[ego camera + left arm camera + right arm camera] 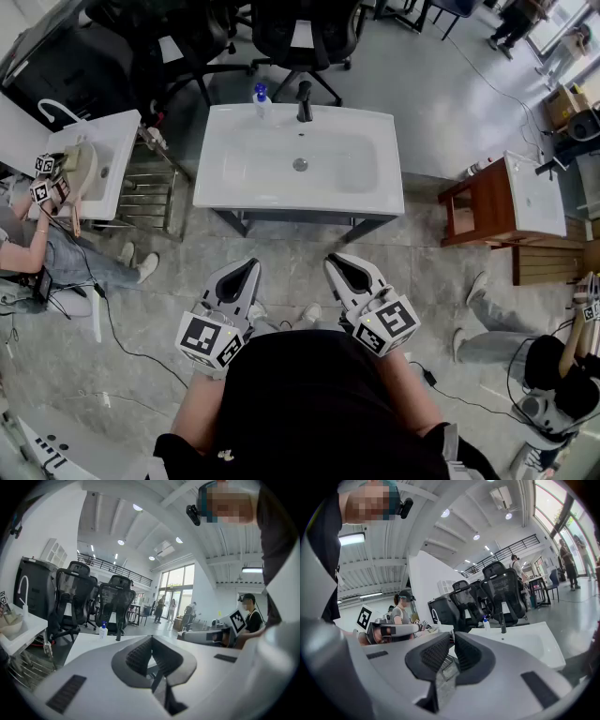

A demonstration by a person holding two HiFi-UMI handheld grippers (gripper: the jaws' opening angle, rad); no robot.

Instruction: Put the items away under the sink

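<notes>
Left gripper (252, 266) and right gripper (332, 262) are held clenched and empty, side by side before the front edge of the sink (281, 199), well apart from the bottle (262, 97) at its back edge.

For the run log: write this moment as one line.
left gripper: shut, empty | right gripper: shut, empty | both: short of sink | bottle: on sink rim by faucet
</notes>
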